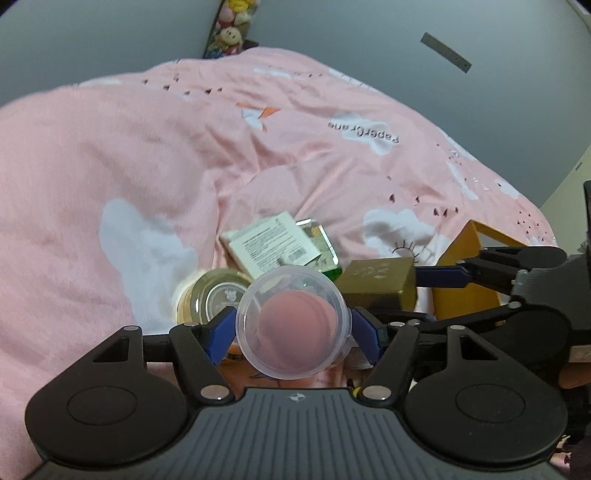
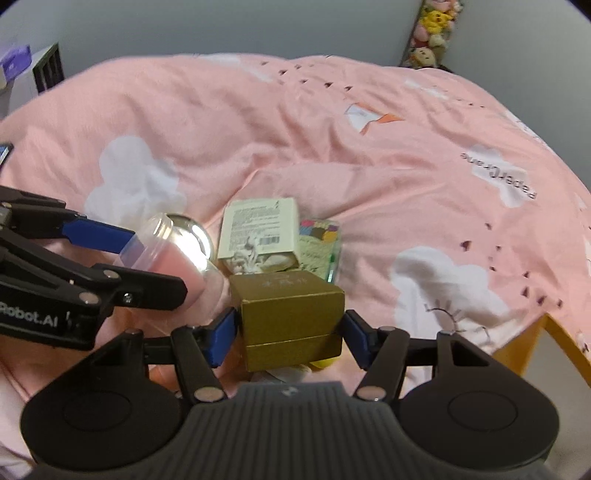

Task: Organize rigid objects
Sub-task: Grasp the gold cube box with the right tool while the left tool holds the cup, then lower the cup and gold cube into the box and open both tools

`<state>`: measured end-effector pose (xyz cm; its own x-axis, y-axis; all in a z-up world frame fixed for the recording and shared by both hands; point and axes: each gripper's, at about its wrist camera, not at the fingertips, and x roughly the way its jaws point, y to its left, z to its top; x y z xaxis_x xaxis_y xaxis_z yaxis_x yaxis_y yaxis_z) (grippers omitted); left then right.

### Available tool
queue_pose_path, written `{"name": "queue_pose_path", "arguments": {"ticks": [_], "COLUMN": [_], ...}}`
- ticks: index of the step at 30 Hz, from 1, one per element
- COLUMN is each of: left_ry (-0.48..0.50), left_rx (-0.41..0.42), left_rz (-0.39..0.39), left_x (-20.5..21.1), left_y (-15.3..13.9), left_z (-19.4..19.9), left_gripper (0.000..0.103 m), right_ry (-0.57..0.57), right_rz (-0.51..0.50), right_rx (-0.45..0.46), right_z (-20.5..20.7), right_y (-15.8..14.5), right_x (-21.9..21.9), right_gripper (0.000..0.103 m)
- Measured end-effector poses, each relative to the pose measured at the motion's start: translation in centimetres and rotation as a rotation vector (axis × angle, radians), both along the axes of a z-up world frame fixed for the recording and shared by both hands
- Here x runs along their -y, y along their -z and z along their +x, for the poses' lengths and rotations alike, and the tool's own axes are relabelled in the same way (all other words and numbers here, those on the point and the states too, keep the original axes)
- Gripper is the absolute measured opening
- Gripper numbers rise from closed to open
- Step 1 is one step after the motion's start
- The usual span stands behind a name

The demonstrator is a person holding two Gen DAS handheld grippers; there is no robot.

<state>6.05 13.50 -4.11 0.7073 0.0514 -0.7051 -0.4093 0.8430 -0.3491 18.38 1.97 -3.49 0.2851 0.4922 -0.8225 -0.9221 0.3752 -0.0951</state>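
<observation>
My left gripper (image 1: 293, 328) is shut on a clear plastic jar with a pink puff inside (image 1: 291, 325), held above the pink bed; it also shows in the right wrist view (image 2: 162, 254). My right gripper (image 2: 290, 328) is shut on a gold box (image 2: 290, 314), which shows in the left wrist view (image 1: 376, 282). Just beyond lie a white box (image 2: 258, 234) with a barcode, a green-edged packet (image 2: 321, 247) and a round shiny gold-lidded tin (image 1: 214, 293).
A pink quilt with white clouds (image 1: 184, 155) covers the bed. A yellow wooden piece (image 1: 465, 266) stands at the bed's right edge. Plush toys (image 2: 432, 29) hang on the grey wall behind.
</observation>
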Motion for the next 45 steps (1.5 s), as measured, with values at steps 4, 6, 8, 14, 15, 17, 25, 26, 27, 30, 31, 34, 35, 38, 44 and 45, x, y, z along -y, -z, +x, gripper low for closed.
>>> {"name": "queue_pose_path", "arguments": {"ticks": [4, 6, 8, 14, 15, 17, 25, 26, 27, 30, 31, 34, 35, 38, 44, 45], "left_ry": [0.018, 0.033, 0.054, 0.185, 0.219, 0.286, 0.56, 0.585, 0.615, 0.699, 0.727, 0.788, 0.797, 0.826, 0.885, 0.885], "left_rx": [0.033, 0.052, 0.069, 0.147, 0.159, 0.176, 0.166, 0.159, 0.143, 0.072, 0.045, -0.023, -0.036, -0.101, -0.19, -0.196], "left_rz": [0.027, 0.037, 0.044, 0.073, 0.075, 0.081, 0.083, 0.071, 0.066, 0.087, 0.092, 0.101, 0.11, 0.143, 0.162, 0.159], "left_x": [0.9, 1.4, 2.1, 5.6, 6.4, 8.0, 14.4, 15.0, 15.7, 17.5, 18.1, 19.5, 19.7, 20.3, 21.1, 21.1], "left_y": [-1.5, -2.3, -3.1, -6.1, -6.5, -7.2, -8.0, -7.7, -7.4, -6.0, -5.5, -4.2, -3.9, -3.0, -1.7, -1.5], "left_z": [-0.4, -0.6, -0.6, 0.0, 0.3, 0.7, 3.7, 4.2, 4.8, 6.3, 6.8, 7.4, 7.5, 8.2, 9.2, 9.3], "left_gripper": [0.077, 0.077, 0.077, 0.077, 0.077, 0.077, 0.077, 0.077, 0.077, 0.077, 0.077, 0.077, 0.077, 0.078, 0.078, 0.078], "right_ry": [0.031, 0.046, 0.063, 0.145, 0.162, 0.202, 0.386, 0.404, 0.421, 0.457, 0.461, 0.464, 0.462, 0.453, 0.427, 0.422], "right_rz": [0.037, 0.054, 0.073, 0.12, 0.121, 0.118, 0.05, 0.036, 0.019, -0.032, -0.046, -0.08, -0.089, -0.107, -0.158, -0.163], "right_rx": [0.018, 0.039, 0.061, 0.131, 0.143, 0.166, 0.157, 0.147, 0.137, 0.107, 0.095, 0.065, 0.056, 0.017, -0.049, -0.056], "right_z": [-0.6, -1.0, -1.6, -2.9, -3.1, -3.4, -3.3, -3.1, -2.9, -2.3, -2.1, -1.6, -1.4, -0.9, 0.1, 0.2], "right_y": [-2.3, -3.4, -4.7, -8.3, -8.8, -9.7, -9.9, -9.6, -9.1, -7.3, -6.8, -5.4, -5.0, -3.6, -0.9, -0.7], "right_x": [1.9, 3.0, 4.2, 8.4, 9.3, 11.1, 18.3, 19.1, 19.8, 21.5, 21.9, 22.9, 22.9, 23.2, 22.9, 23.0], "right_gripper": [0.062, 0.062, 0.062, 0.062, 0.062, 0.062, 0.062, 0.062, 0.062, 0.062, 0.062, 0.062, 0.062, 0.062, 0.062, 0.062]}}
